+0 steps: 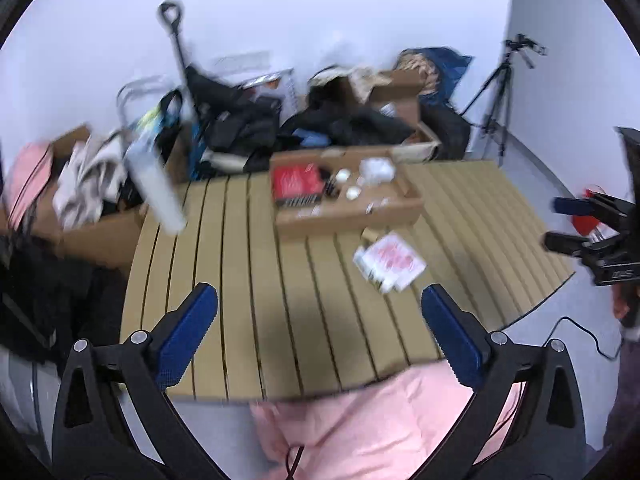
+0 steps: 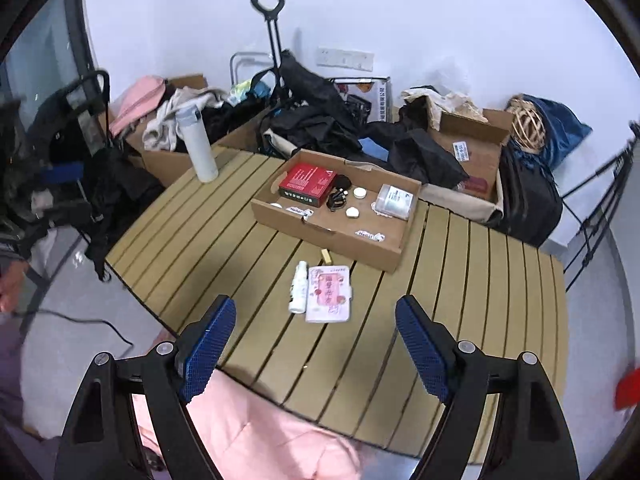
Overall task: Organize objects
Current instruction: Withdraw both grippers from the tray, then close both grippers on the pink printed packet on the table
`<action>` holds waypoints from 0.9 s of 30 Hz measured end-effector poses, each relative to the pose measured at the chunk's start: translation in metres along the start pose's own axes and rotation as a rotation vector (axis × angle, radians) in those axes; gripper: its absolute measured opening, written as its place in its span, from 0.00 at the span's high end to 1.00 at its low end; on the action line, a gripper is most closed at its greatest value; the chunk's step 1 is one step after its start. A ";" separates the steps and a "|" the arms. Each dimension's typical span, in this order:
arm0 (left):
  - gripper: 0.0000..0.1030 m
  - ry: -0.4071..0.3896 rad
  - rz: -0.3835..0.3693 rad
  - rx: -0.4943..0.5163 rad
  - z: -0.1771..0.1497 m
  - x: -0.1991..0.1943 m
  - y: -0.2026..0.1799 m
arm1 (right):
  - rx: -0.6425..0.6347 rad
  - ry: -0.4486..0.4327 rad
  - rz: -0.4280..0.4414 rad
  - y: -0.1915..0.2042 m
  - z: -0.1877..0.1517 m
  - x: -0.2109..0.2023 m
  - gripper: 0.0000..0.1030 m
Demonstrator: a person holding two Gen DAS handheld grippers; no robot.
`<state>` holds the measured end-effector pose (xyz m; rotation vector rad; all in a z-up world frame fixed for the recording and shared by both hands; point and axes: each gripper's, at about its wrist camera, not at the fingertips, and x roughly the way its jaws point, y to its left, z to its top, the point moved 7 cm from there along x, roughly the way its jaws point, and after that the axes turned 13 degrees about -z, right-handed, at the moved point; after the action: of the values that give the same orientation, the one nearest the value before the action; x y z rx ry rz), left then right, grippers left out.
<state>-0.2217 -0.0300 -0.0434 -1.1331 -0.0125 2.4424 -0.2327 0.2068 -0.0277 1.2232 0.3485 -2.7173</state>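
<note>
A shallow cardboard tray (image 2: 336, 236) sits on the slatted tan table (image 2: 480, 280). It holds a red box (image 2: 308, 184), a clear plastic box (image 2: 394, 200), a black cable (image 2: 338, 200) and small white round pieces (image 2: 359, 193). In front of the tray lie a small white bottle (image 2: 299, 288), a pink and white packet (image 2: 330, 294) and a tiny yellow piece (image 2: 327, 256). My right gripper (image 2: 315, 300) hovers open above the table's near edge with nothing in it. My left gripper (image 1: 319, 288) is open and holds nothing, above the table (image 1: 240, 260), with the tray (image 1: 348, 220) and packet (image 1: 390, 260) ahead. The left wrist view is blurred.
A white flask (image 2: 197, 142) stands at the table's far left corner. Cardboard boxes, dark clothes and bags crowd the floor behind the table, with a trolley handle (image 2: 267, 0). A tripod (image 1: 496, 112) stands at the right wall. Pink cloth (image 2: 260, 432) lies below the near edge.
</note>
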 end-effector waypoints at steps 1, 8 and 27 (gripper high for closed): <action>0.02 -0.001 0.019 -0.024 -0.022 0.001 -0.001 | 0.020 -0.011 -0.018 -0.001 -0.013 -0.004 0.17; 0.02 -0.031 -0.042 -0.131 -0.106 0.005 -0.030 | 0.184 -0.071 -0.065 0.015 -0.111 -0.024 0.17; 0.52 0.072 -0.311 0.047 0.012 0.265 -0.044 | 0.406 0.148 0.068 -0.002 -0.100 0.181 0.57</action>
<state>-0.3629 0.1174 -0.2188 -1.1065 -0.1013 2.1170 -0.2801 0.2292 -0.2275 1.5041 -0.2420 -2.7265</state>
